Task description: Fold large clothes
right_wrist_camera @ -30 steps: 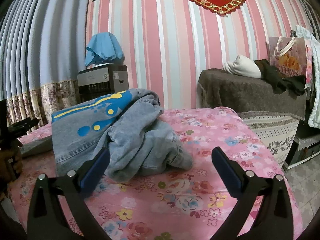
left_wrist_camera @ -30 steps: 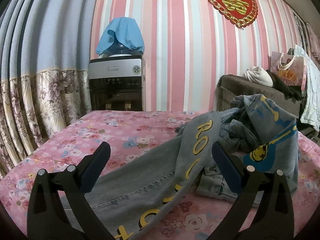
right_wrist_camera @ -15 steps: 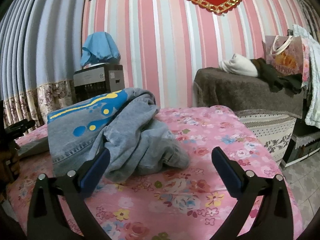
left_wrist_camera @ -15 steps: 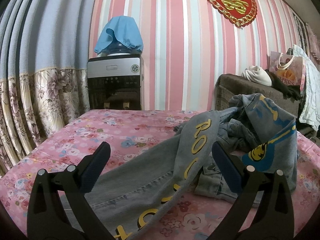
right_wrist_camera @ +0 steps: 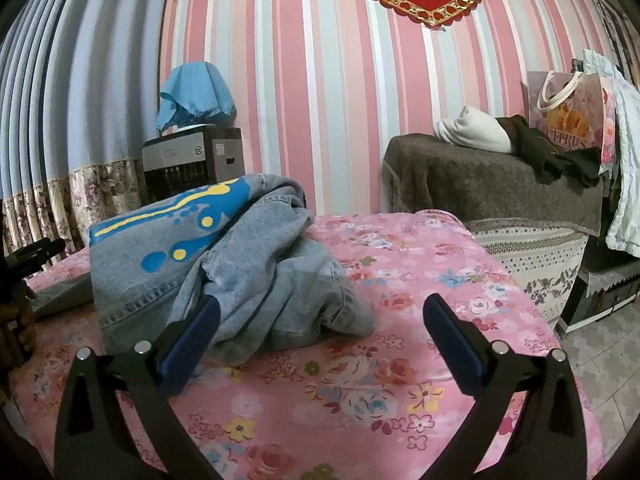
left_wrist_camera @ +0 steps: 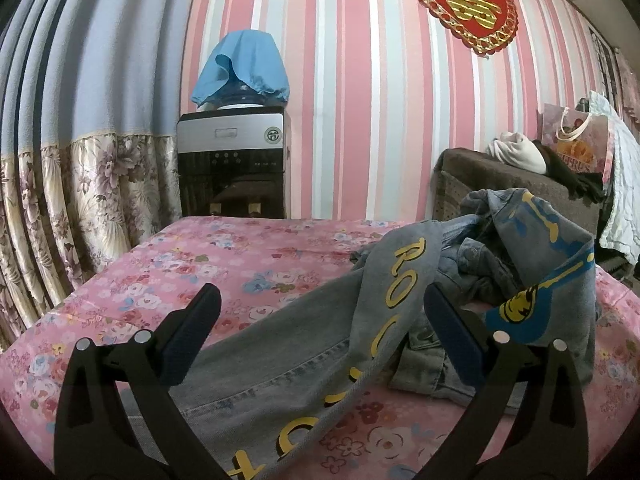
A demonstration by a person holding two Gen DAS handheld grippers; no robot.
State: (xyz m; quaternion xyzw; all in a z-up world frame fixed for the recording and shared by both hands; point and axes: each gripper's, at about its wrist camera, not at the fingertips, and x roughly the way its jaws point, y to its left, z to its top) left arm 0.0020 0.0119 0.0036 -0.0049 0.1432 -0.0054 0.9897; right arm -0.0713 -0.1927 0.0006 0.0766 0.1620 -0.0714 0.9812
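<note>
A crumpled pair of grey-blue jeans with yellow letters and blue-yellow prints lies on a pink flowered table. One leg stretches toward my left gripper, which hovers open just above it with nothing held. The bunched waist part of the jeans sits heaped in the right wrist view. My right gripper is open, its left finger at the near edge of the heap, its right finger over bare flowered table.
A water dispenser under a blue cloth stands behind the table by the flowered curtain. A brown-covered cabinet with clothes and a paper bag is at the right. Tiled floor lies beyond the table's right edge.
Both grippers have crept slightly closer to the jeans; the right view has shifted a little, bringing the heap nearer its left finger. Both jaws stayed open.
</note>
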